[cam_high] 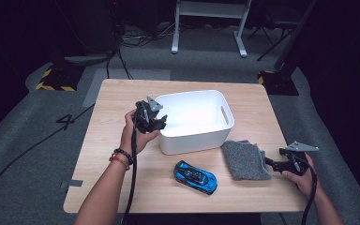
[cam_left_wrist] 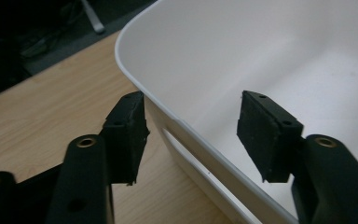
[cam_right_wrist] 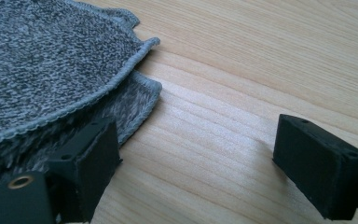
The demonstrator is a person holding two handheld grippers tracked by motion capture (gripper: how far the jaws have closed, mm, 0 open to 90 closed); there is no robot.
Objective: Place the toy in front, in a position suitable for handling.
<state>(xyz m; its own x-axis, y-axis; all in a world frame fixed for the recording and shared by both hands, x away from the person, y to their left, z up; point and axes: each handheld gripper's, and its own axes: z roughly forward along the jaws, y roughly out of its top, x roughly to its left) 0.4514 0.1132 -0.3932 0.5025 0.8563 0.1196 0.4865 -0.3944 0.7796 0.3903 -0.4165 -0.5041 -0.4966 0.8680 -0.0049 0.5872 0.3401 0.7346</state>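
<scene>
We've got the left hand-held gripper straddling the bin wall, jaws apart; squeeze squarely. Right hand-held gripper gapes beside the cloth on the surface.

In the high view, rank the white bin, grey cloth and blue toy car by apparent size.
1. White bin, clearly largest.
2. Grey cloth.
3. Blue toy car, close to the cloth in length but narrower, so that order is less sure.
</scene>
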